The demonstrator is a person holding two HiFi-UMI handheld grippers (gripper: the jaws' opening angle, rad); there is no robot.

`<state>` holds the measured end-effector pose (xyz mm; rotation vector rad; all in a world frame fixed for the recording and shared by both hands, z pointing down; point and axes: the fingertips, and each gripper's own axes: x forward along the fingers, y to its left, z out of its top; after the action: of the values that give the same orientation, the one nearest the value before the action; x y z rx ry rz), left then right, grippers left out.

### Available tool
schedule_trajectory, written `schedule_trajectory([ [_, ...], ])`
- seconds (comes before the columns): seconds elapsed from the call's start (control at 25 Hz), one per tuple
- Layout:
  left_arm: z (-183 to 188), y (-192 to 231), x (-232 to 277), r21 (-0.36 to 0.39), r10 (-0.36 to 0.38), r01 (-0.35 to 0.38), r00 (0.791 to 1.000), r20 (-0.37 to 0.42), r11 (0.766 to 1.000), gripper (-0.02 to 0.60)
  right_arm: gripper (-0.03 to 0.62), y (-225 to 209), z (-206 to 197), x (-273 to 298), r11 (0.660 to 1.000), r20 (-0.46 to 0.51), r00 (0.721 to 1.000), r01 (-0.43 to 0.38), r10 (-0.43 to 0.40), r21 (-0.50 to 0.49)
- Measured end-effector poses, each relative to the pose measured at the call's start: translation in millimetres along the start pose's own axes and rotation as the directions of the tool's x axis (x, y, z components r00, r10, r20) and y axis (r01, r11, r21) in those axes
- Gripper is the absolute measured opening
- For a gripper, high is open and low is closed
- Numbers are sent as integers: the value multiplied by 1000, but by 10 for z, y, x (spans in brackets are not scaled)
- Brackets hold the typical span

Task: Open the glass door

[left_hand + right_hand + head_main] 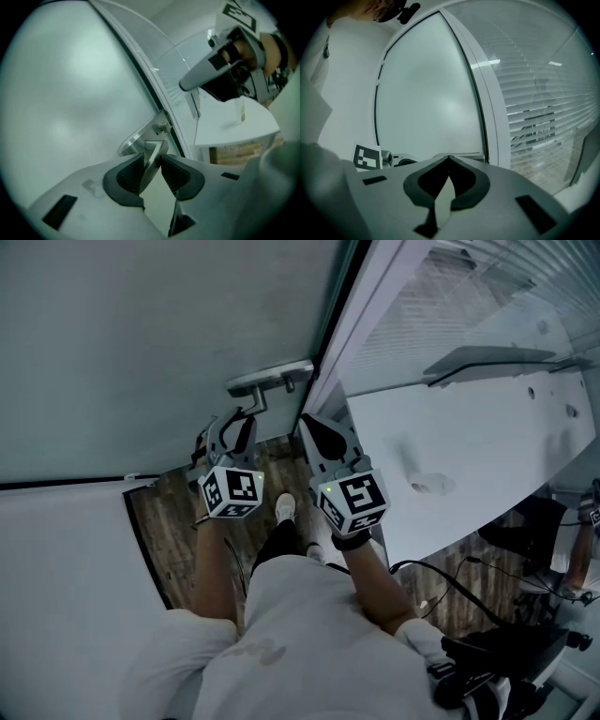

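The frosted glass door (pixel 141 343) fills the upper left of the head view, and its metal lever handle (pixel 272 381) sticks out near the white frame (pixel 347 324). My left gripper (pixel 239 427) reaches up to that handle. In the left gripper view the handle (pixel 140 138) lies between the dark pads (pixel 131 176), and the left gripper (pixel 152 157) is shut on its lever. My right gripper (pixel 314 427) hangs just right of it, beside the frame, shut with nothing in it (pixel 449 158). The glass door (pixel 431 93) stands ahead of it.
A white desk (pixel 487 456) runs along the right, beneath a glass wall with blinds (pixel 539 108). Wood floor (pixel 169 521) shows below the door. Cables (pixel 450 582) lie on the floor at right, and a seated person (pixel 562 540) is at the right edge.
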<state>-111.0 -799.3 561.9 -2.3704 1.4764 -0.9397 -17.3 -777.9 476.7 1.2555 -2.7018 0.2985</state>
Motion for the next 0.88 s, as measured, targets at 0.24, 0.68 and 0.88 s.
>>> schedule_trajectory([
  [0.24, -27, 5, 13, -195, -13, 28, 997, 79, 980, 112, 2, -29, -94, -27, 1000, -25, 1000, 12, -12, 6],
  [0.68, -85, 38, -153, -403, 27, 100, 954, 299, 910, 112, 2, -34, -441, -73, 1000, -114, 993, 23, -21, 16],
  [0.88, -28, 64, -111, -327, -9, 92, 969, 247, 940, 112, 2, -38, -293, -26, 1000, -81, 996, 24, -23, 17],
])
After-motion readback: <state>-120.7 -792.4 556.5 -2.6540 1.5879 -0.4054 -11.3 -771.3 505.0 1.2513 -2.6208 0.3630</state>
